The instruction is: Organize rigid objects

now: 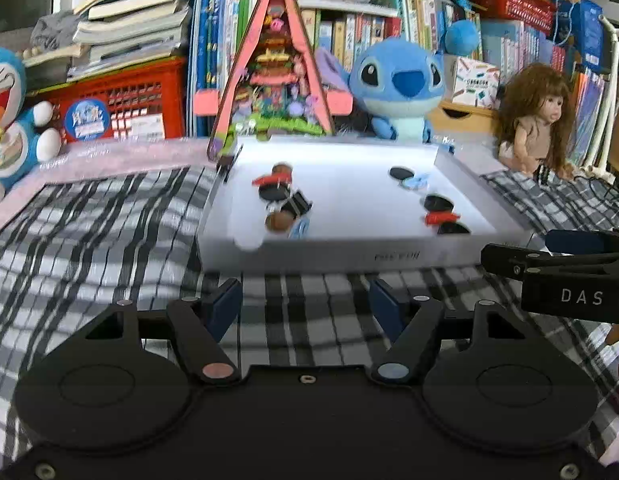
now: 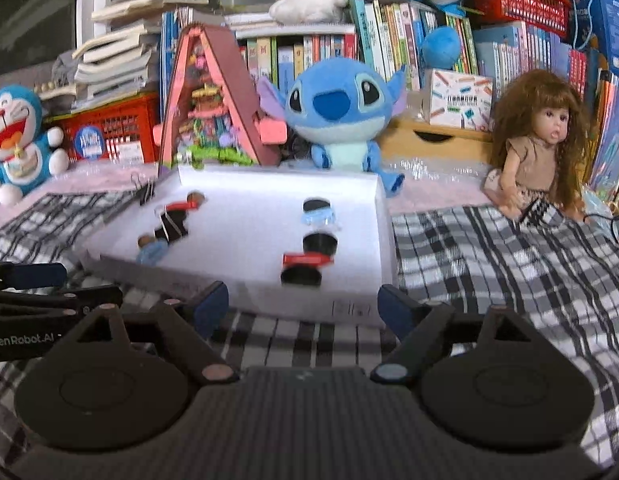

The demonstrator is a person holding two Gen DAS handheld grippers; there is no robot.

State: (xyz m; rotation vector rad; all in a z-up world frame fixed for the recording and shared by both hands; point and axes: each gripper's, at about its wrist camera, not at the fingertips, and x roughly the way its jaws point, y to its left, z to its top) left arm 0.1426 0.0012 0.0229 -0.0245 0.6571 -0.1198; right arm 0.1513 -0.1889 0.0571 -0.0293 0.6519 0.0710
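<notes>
A shallow white tray point(image 1: 349, 254) point(image 2: 383, 216) lies on a black-and-white plaid cloth point(image 1: 89, 220) point(image 2: 489, 260). Small objects lie in it: a red clip point(image 1: 271, 179) point(image 2: 181, 205), a black binder clip point(image 1: 295, 204) point(image 2: 171, 229), black discs point(image 1: 439, 202) point(image 2: 319, 242), a second red clip point(image 1: 441, 217) point(image 2: 307, 259), pale blue pieces point(image 1: 415, 181) point(image 2: 319, 216) and a brown piece point(image 1: 279, 222). My left gripper point(image 1: 305, 306) stands open just before the tray's near wall, nothing between its fingers. My right gripper point(image 2: 305, 308) is open too, at the tray's near right corner. The right gripper point(image 1: 557, 264) shows in the left wrist view, the left gripper point(image 2: 49, 292) in the right wrist view.
A triangular pink toy house point(image 1: 273, 76) point(image 2: 213, 104), a blue plush point(image 1: 397, 84) point(image 2: 341, 112), a doll point(image 1: 537, 120) point(image 2: 537, 140) and a blue-and-white cat plush point(image 1: 9, 120) point(image 2: 17, 140) stand behind the tray. Another binder clip point(image 2: 143, 192) sits at the tray's far left corner. Books and red baskets point(image 1: 121, 100) fill the back.
</notes>
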